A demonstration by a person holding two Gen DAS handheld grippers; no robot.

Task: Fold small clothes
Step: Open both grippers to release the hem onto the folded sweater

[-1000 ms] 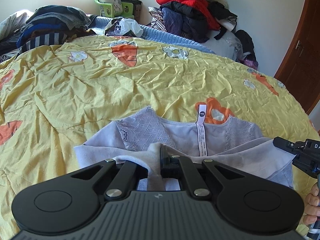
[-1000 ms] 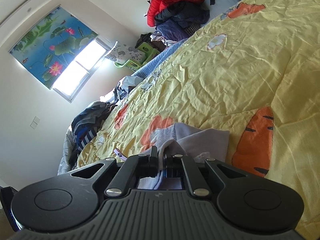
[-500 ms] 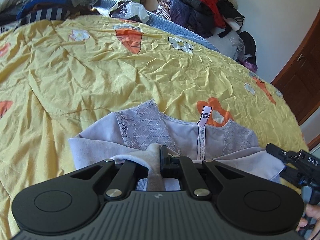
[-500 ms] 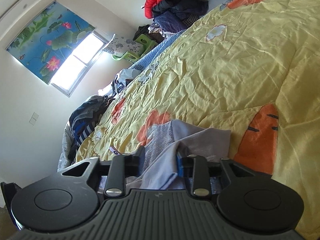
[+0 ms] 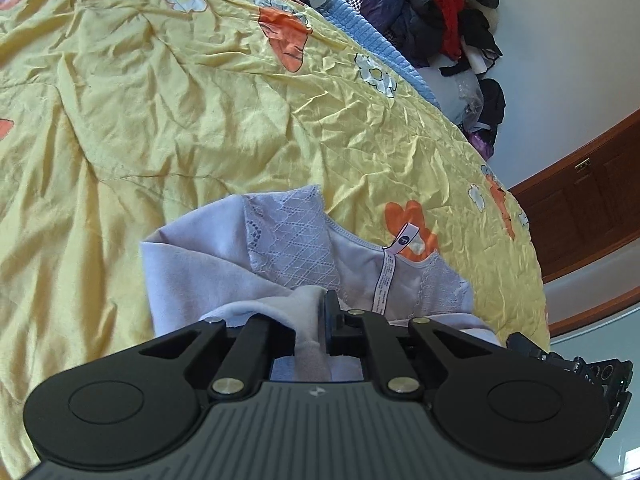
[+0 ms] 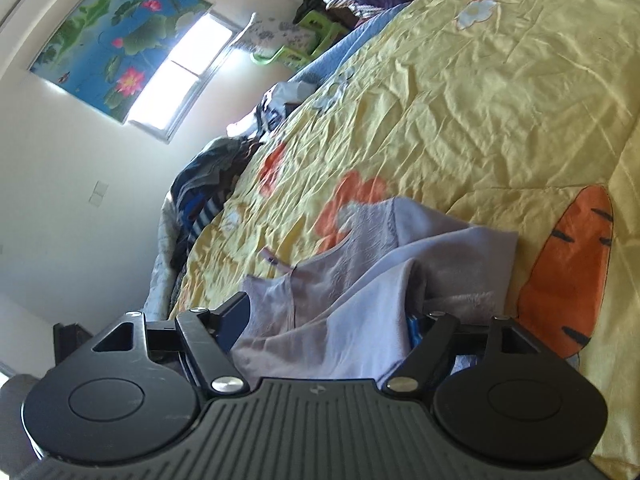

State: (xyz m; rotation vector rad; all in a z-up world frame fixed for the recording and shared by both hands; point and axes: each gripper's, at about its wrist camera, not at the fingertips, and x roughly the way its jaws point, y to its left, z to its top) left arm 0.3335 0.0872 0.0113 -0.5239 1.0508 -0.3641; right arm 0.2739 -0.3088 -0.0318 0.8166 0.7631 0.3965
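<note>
A small lilac garment [image 5: 224,264] with lace shoulder panels and a white neck label lies on the yellow bedspread [image 5: 168,128]. Its lower hem is folded up toward the neckline. My left gripper [image 5: 320,316] is shut on a bunch of the folded hem. In the right wrist view the same garment [image 6: 448,256] drapes between the fingers of my right gripper [image 6: 324,320], which stands wide open with the cloth lying loose across it. The right gripper's body shows at the lower right edge of the left wrist view [image 5: 576,368].
Piles of clothes stand at the far edge of the bed: a red and dark heap [image 5: 436,0] by the wall and a striped dark heap [image 6: 200,196] near the window [image 6: 180,80]. A brown wooden door [image 5: 588,208] is at the right.
My right gripper has opened from shut and let go of the garment's hem. My left gripper has stayed shut on the cloth and moved it forward over the garment, tilting rightward.
</note>
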